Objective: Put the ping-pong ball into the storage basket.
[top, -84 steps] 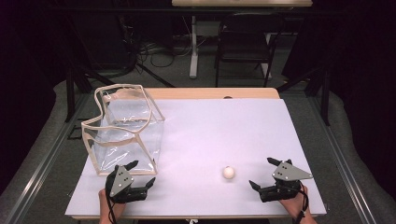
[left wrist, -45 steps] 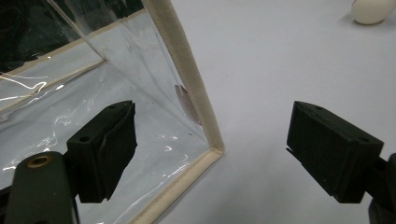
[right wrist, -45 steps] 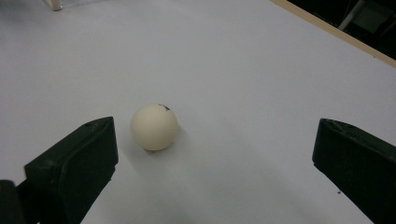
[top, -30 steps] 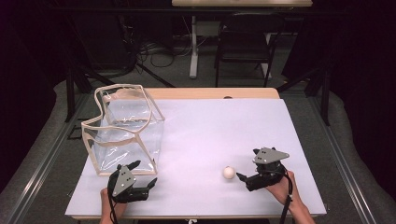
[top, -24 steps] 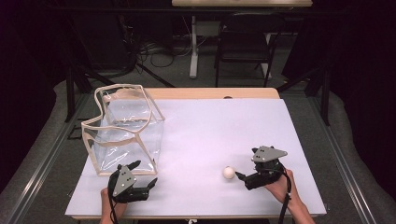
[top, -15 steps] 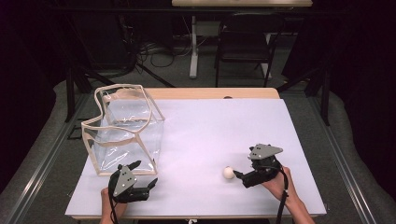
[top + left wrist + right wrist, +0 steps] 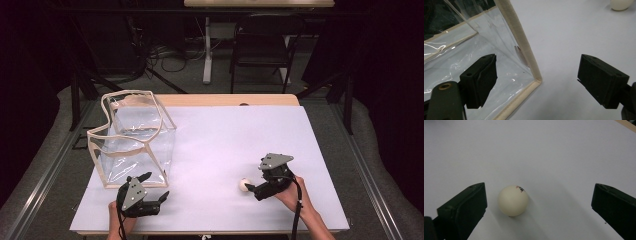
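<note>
1. right gripper (image 7: 539,207) spread wide around white ball (image 7: 513,200), nearer one jaw, untouched.
2. ball resting on white table (image 7: 230,145), near its front edge.
3. left gripper (image 7: 537,85) also agape, beside clear bag (image 7: 499,50) corner.

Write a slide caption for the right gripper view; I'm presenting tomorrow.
Open right gripper straddling a small cream-white ball on the pale table surface.

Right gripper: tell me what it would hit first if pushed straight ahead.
The ball. In the right gripper view it lies on the table between the open jaws of the right gripper, nearer one jaw and touching neither. Beyond it the white surface looks free, though depth is hard to judge.
</note>
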{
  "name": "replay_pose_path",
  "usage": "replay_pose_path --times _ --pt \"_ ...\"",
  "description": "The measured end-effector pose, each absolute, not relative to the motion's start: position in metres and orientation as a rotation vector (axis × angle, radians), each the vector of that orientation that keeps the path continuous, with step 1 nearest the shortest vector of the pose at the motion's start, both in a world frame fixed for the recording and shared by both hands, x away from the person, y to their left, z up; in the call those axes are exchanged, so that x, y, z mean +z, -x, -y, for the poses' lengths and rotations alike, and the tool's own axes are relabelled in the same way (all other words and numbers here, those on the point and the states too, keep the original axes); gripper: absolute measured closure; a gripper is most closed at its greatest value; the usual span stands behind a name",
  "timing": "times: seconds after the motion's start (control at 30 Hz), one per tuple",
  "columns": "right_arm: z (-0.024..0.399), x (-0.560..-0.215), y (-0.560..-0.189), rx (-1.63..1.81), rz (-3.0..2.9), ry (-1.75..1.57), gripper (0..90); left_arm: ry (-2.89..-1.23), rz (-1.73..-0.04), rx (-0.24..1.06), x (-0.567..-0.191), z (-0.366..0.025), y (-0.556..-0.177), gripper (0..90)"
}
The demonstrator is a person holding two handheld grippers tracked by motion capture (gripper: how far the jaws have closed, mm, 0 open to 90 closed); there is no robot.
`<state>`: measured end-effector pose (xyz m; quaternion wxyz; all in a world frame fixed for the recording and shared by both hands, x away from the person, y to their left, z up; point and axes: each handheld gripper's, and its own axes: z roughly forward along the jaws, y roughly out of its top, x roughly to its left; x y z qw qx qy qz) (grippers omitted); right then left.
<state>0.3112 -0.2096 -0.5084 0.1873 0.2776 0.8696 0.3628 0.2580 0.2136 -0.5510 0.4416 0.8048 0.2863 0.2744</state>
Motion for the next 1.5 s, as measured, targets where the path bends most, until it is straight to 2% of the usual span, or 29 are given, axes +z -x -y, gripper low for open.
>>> replay_pose_path --times 1.2,1.23,1.37,1.4,1.47,1.5 --pt "0.193 -0.535 -0.311 1.055 -2.514 -0.815 0.0 -1.996 -0.701 0.653 -0.552 -0.215 -0.257 16.0" --pt "0.192 -0.536 -0.312 1.053 -2.521 -0.816 0.8 -1.996 -0.703 0.653 -0.552 -0.216 -0.257 16.0" --pt "0.189 -0.539 -0.311 1.050 -2.534 -0.813 15.1 -2.002 -0.706 0.648 -0.552 -0.218 -0.256 16.0" --pt "0.188 -0.539 -0.312 1.045 -2.538 -0.806 15.0 -2.004 -0.706 0.649 -0.552 -0.218 -0.256 16.0" --pt "0.186 -0.540 -0.311 1.026 -2.547 -0.809 22.4 -1.999 -0.710 0.650 -0.552 -0.218 -0.256 16.0" --pt "0.186 -0.540 -0.311 1.026 -2.547 -0.809 22.4 -1.999 -0.710 0.650 -0.552 -0.218 -0.256 16.0"
